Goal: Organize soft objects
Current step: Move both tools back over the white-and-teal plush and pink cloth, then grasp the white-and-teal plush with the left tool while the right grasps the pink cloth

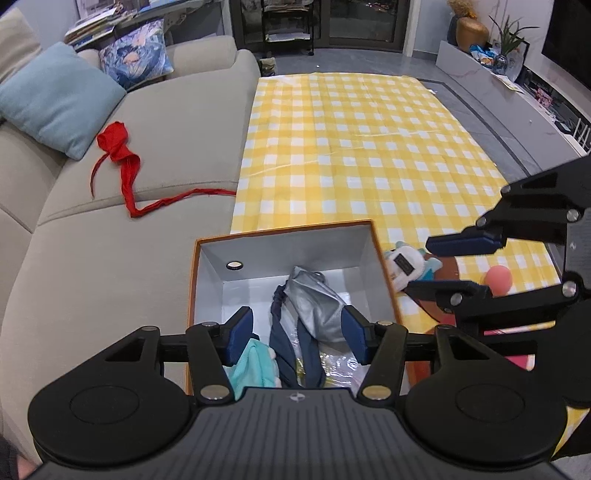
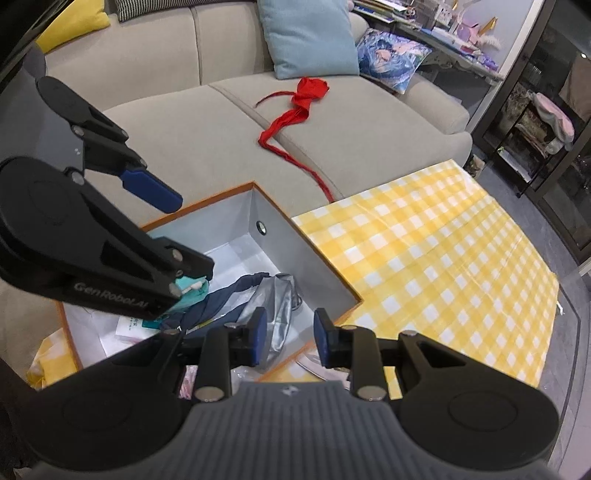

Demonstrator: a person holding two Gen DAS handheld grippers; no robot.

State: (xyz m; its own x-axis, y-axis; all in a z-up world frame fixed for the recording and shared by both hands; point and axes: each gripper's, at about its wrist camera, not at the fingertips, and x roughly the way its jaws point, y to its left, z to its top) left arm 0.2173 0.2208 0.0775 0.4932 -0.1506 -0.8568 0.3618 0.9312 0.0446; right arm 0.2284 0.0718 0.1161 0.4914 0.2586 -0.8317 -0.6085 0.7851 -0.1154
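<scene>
An orange-rimmed box point(image 1: 295, 251) point(image 2: 295, 254) with a white inside stands beside the sofa. In it lie a silver cloth point(image 1: 317, 302) point(image 2: 275, 306), a navy strap piece point(image 1: 284, 347) point(image 2: 221, 291) and a teal soft item point(image 1: 258, 365) point(image 2: 192, 291). My left gripper point(image 1: 299, 332) point(image 2: 188, 236) hangs open over the box with nothing between its fingers. My right gripper point(image 2: 290, 332) point(image 1: 432, 264) is open too, above the box's near corner, and holds nothing. A red cloth point(image 1: 118, 147) point(image 2: 306, 92) trails across the sofa seat. A white plush toy point(image 1: 404, 266) lies just outside the box.
The beige sofa point(image 1: 166, 122) point(image 2: 192, 122) carries a light blue cushion point(image 1: 59, 96) point(image 2: 310, 33) and a patterned one point(image 1: 136, 62). A yellow checked cloth point(image 1: 369, 140) point(image 2: 443, 251) covers the floor. A pink ball point(image 1: 498, 280) rests beside the toy. A low white cabinet point(image 1: 476, 66) lines the far right.
</scene>
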